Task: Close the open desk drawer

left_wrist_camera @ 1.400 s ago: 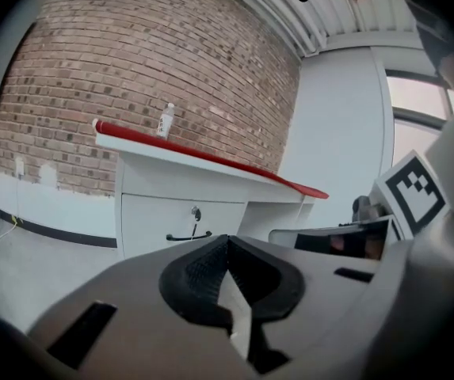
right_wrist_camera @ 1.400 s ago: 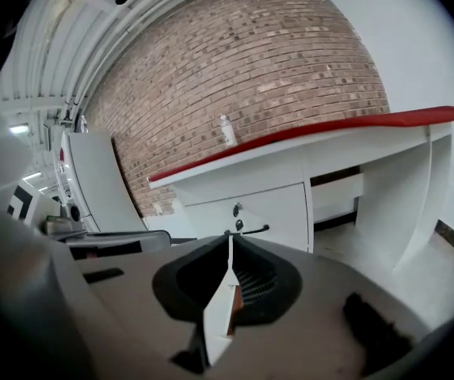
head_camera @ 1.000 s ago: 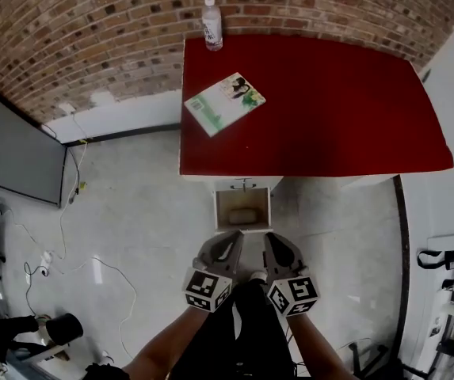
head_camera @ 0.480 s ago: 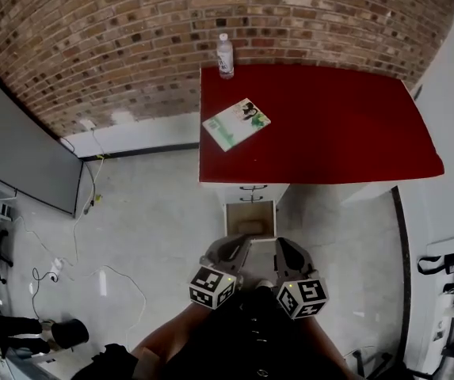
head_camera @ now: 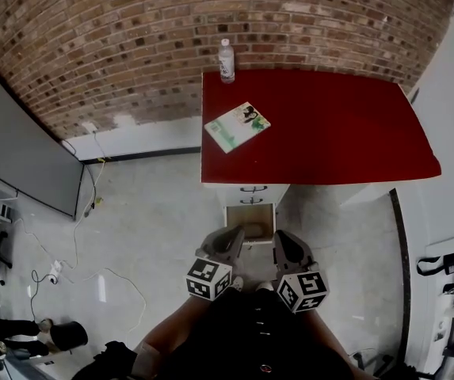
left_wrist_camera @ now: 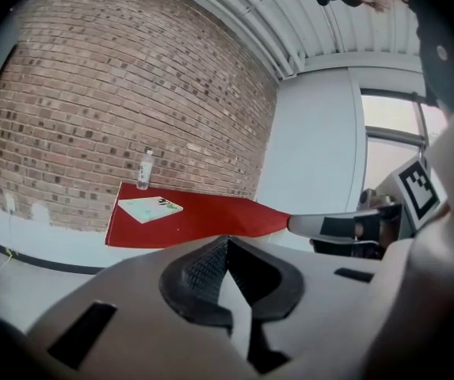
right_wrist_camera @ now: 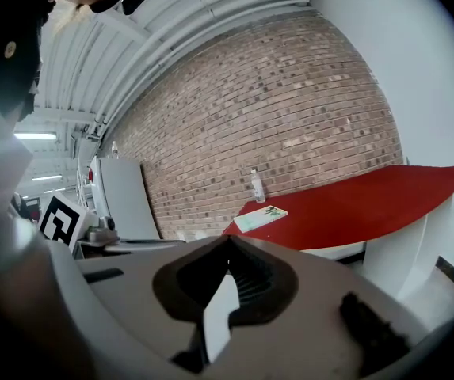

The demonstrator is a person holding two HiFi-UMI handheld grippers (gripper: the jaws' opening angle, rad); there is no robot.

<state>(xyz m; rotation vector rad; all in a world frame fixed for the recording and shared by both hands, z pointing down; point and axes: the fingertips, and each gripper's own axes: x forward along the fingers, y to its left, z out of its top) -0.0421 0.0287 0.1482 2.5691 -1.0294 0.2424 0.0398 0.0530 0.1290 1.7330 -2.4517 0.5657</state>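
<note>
Hovering just short of the open drawer (head_camera: 258, 241), left gripper (head_camera: 228, 240) and right gripper (head_camera: 282, 242) show fingers together, empty. Advise pressing the drawer front squarely, evenly.

Looking down, my left hand-held gripper (head_camera: 228, 237) and right hand-held gripper (head_camera: 284, 240) sit side by side, just in front of the open white desk drawer (head_camera: 250, 216). It sticks out under the left end of the red-topped bench (head_camera: 337, 125). A green-and-white magazine (head_camera: 238, 126) lies on the bench near that end. A clear plastic water bottle (head_camera: 226, 60) stands upright at the back corner by the brick wall (head_camera: 116, 38). Thin white cables (head_camera: 123, 279) trail over the grey floor (head_camera: 155, 212).
</note>
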